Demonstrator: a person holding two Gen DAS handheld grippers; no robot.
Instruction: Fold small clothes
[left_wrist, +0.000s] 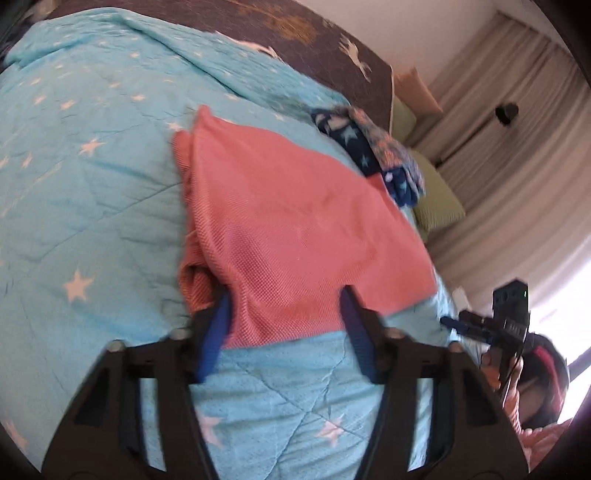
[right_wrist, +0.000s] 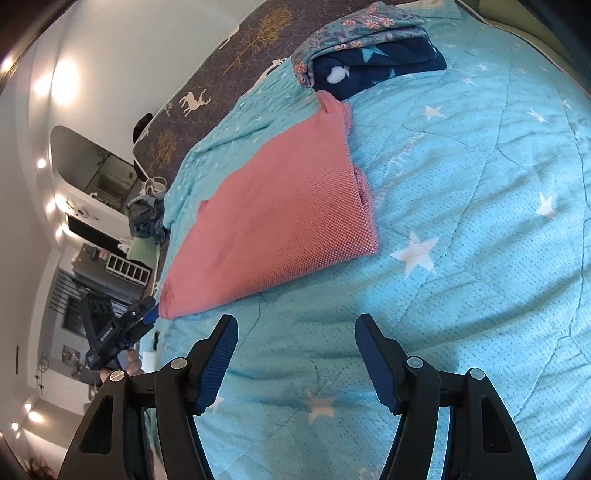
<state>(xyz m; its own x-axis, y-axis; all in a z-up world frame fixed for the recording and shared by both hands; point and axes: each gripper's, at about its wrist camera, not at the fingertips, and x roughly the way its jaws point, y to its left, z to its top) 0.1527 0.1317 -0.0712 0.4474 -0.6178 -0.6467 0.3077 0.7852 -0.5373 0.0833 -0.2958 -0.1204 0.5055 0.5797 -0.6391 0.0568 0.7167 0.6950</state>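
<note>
A folded pink knit garment lies flat on the light blue star quilt; it also shows in the right wrist view. My left gripper is open, its two fingers straddling the garment's near edge; the fingertips are tucked under the cloth. From the right wrist view the left gripper touches the garment's near corner. My right gripper is open and empty above bare quilt, short of the garment. It shows small in the left wrist view.
A stack of folded clothes, floral on navy star fabric, lies beyond the pink garment; it also shows in the left wrist view. A dark deer-print sheet covers the far bed. Green pillows and curtains stand at right.
</note>
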